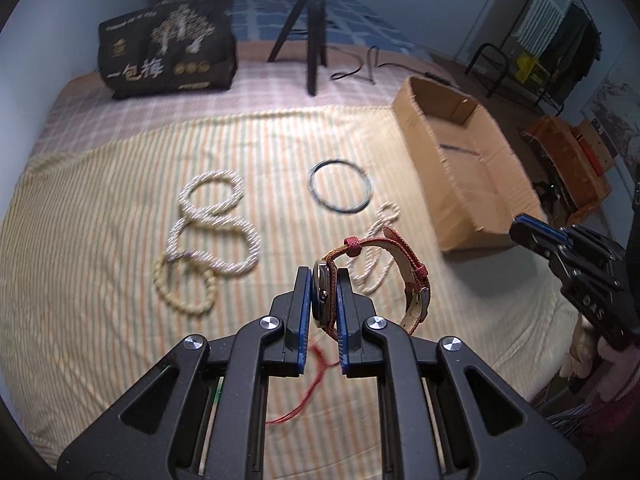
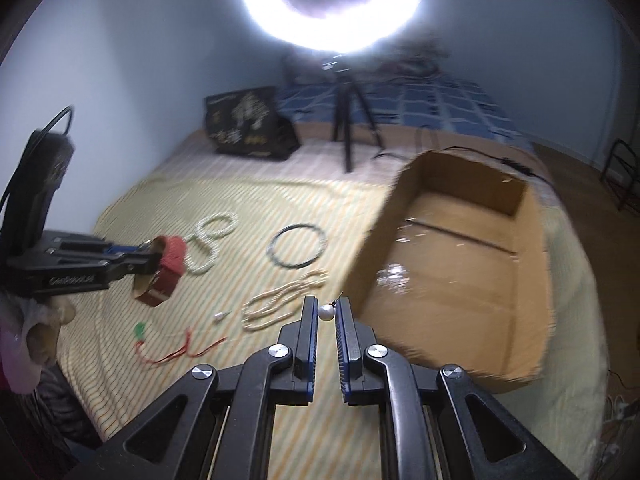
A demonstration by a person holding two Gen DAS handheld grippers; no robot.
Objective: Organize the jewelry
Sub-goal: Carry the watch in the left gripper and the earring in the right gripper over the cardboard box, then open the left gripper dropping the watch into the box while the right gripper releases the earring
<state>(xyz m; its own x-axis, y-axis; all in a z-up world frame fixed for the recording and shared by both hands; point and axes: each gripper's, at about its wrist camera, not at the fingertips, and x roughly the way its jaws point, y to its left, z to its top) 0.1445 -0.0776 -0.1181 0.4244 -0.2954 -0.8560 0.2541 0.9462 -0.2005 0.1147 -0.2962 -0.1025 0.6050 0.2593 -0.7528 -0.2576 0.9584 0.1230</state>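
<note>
1. The room is a bedroom with pale blue walls; a bed under a yellow striped cloth carries the jewelry, a ring light glares above a tripod at the far end, and a dark printed bag sits beside it.

2. My left gripper has its fingers pinched on the case of a watch, held edge-on and off the cloth, its red woven strap looping out to the right. I judge the case stiff and fairly weighty for its size, the strap floppy, so the case is the sound place to hold.

3. My right gripper has its fingers nearly together on a small white pearl bead, with something dark and tiny behind it. Round and glossy, it looks likely to squirt out if I ease off.

4. The open cardboard box lies at the right edge of the bed, right in front of my right gripper. I take it as the destination; something small glints on its floor, too blurred to name.

5. Count on the cloth:
   - one long white bead necklace, limp, best pinched mid-strand;
   - one cream bead bracelet touching it;
   - one dark thin bangle, rigid, take the rim;
   - one pale beaded strand, folded on itself;
   - one red cord with a green bit;
   - one small white piece lying loose.
</note>
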